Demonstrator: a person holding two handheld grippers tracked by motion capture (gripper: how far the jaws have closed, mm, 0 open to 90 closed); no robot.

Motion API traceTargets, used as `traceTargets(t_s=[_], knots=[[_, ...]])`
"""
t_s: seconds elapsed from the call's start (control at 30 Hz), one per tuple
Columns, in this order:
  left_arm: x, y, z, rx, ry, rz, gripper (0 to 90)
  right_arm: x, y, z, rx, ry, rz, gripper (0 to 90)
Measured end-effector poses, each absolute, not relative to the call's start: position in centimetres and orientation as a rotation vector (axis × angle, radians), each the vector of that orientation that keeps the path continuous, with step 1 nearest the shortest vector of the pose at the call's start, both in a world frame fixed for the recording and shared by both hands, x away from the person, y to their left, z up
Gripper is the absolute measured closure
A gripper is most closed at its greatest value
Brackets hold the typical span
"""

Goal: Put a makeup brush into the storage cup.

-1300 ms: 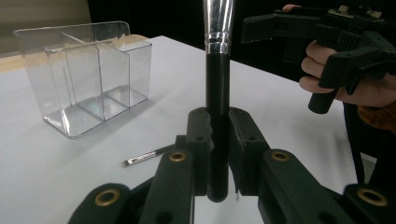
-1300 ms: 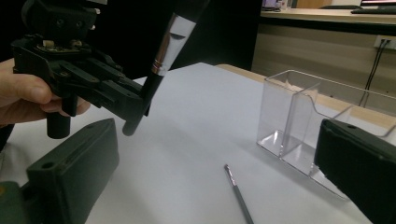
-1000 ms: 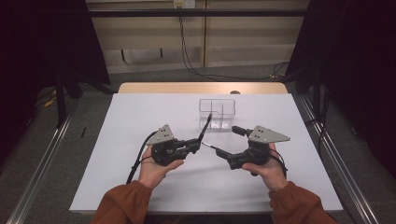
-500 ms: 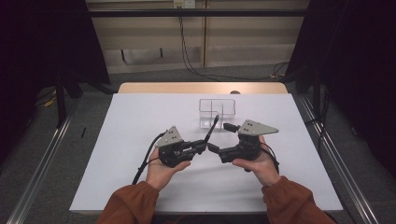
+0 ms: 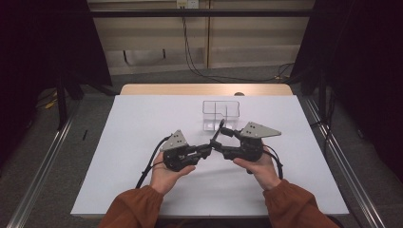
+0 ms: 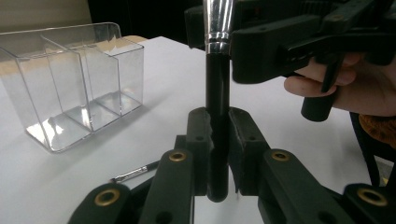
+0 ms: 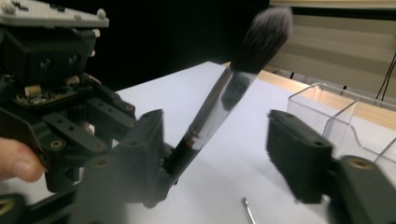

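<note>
Upright, the glossy black brush (image 6: 217, 98) sits clamped in the left gripper (image 6: 218, 140).

No lettering, label, brand mark or number can be read anywhere in these views. The makeup brush (image 6: 217, 70), the clear organizer (image 6: 70, 88) and the white table (image 5: 142, 123) all appear unmarked.

Probably lab, dark curtains (image 5: 52, 42), white table (image 5: 142, 123)
</note>
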State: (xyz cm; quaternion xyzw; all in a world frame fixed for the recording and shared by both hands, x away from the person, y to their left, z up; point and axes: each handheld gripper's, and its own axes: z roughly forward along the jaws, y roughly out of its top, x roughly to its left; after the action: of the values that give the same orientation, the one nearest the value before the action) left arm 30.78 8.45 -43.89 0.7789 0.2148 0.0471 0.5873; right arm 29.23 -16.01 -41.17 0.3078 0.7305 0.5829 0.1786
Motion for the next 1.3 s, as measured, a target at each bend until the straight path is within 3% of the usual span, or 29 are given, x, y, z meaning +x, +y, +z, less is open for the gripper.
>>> traceTargets(t_s=[0.17,0.43,0.97,1.17,1.3], knots=[[30.85,8.41,-44.23,1.83,0.498,0.095,79.6,29.2,-15.89,-41.28,0.834,2.066,1.668,64.1],[30.82,8.21,-44.48,1.847,0.493,0.099,79.6,29.12,-15.53,-41.4,0.832,2.086,1.699,72.8],[30.85,8.39,-44.58,1.834,0.47,0.087,74.8,29.04,-15.78,-41.04,0.799,2.108,1.795,78.6],[30.76,8.2,-44.74,1.829,0.475,0.087,69.1,29.1,-16.0,-40.94,0.805,2.105,1.794,78.7],[30.83,8.48,-44.63,1.821,0.491,0.1,60.0,29.12,-16.42,-40.48,0.813,2.088,1.794,78.7]])
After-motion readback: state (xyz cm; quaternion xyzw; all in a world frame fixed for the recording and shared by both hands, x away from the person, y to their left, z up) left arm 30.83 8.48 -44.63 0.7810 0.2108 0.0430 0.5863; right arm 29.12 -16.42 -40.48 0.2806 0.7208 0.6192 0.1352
